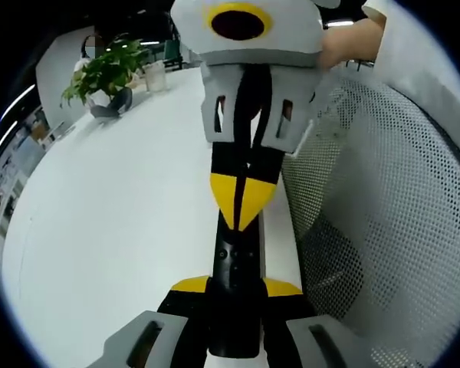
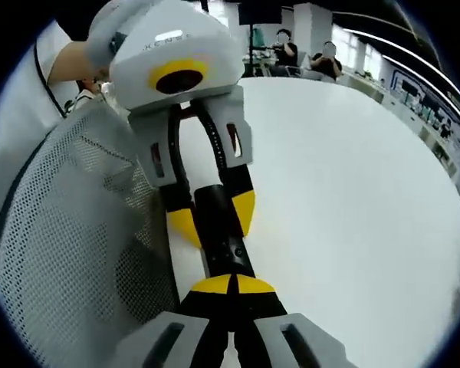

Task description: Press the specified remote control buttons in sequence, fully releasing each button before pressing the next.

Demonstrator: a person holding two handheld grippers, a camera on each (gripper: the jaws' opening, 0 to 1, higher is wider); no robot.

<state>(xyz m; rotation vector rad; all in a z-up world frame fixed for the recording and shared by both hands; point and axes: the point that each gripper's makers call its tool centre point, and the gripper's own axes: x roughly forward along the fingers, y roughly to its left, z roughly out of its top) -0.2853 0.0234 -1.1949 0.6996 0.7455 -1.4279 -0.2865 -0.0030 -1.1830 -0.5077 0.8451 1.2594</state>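
Note:
A slim black remote control (image 1: 234,261) with small buttons on its face is held out over the white table (image 1: 115,230). My left gripper (image 1: 236,287) is shut on it, one yellow fingertip on each side of its body. My right gripper (image 1: 241,203) comes in from the top, shut, its joined yellow tips resting on the remote's far end. In the right gripper view, my right gripper (image 2: 234,285) is shut against the remote (image 2: 226,245), and beyond it my left gripper (image 2: 215,216) clamps the remote's sides. Whether a button is pushed down cannot be told.
A white mesh chair back (image 1: 391,230) stands close beside the grippers, also the mesh chair back (image 2: 69,253). A potted plant (image 1: 107,73) and a cup (image 1: 155,77) sit at the table's far end. Two people (image 2: 284,50) sit far off. The wide table top (image 2: 353,199) lies bare.

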